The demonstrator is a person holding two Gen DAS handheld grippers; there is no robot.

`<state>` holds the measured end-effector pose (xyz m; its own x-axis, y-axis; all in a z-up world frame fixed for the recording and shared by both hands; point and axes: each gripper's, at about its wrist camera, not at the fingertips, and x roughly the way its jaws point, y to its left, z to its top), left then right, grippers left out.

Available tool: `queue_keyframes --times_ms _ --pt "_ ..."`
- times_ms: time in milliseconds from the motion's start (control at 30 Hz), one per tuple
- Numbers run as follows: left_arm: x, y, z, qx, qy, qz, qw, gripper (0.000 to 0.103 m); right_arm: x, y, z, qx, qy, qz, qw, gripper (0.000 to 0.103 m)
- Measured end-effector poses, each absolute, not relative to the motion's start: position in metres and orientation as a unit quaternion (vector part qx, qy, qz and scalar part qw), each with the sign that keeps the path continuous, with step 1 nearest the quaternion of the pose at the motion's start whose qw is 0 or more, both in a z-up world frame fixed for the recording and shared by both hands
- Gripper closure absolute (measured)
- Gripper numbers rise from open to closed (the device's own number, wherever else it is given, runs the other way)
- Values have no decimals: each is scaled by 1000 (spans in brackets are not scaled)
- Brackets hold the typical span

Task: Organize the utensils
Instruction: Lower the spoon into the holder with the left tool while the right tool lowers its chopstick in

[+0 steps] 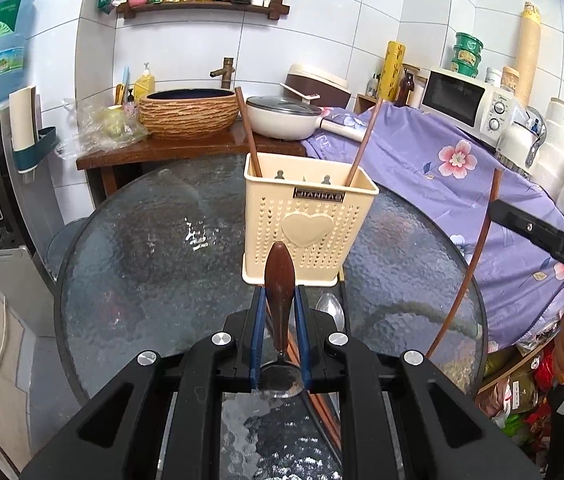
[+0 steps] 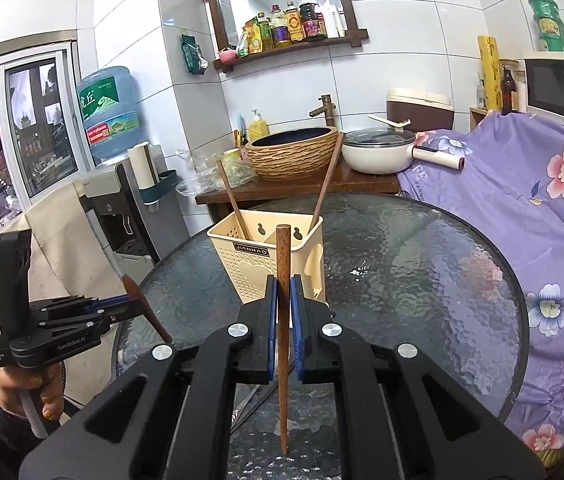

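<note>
Left tongs (image 1: 279, 300) clamp a wooden-handled spoon (image 1: 279, 280); right tongs (image 2: 283, 300) pinch a chopstick (image 2: 283, 280) upright. Cream utensil holder (image 2: 257, 264) sits ahead on the table (image 2: 422, 280). Risk: thin chopstick pivots, misses slot.

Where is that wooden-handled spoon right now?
The wooden-handled spoon is clamped in the left gripper, above the glass table, just in front of the cream utensil holder.
</note>
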<state>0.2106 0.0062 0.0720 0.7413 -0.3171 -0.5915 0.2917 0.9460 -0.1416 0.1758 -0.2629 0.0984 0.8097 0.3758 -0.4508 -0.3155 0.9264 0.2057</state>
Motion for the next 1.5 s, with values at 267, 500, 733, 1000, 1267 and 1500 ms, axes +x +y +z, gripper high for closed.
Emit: queue_keyframes --times_ms 267,500,733,1000,1267,1500 --pt "225 0 108 -19 292 -168 941 89 189 -261 128 74 233 193 950 96" --pt "248 -5 157 -25 263 -167 950 89 206 -251 185 69 189 198 959 96" --pt "276 -7 217 -53 213 -149 964 89 238 -239 240 80 142 185 969 96" --pt "327 -21 218 -72 222 -113 966 89 274 -222 251 61 101 143 983 96" --pt "355 -26 179 -74 252 -100 960 89 302 -221 210 70 118 123 983 96" --pt "360 -33 145 -58 280 -101 953 89 313 -223 168 71 154 121 978 95"
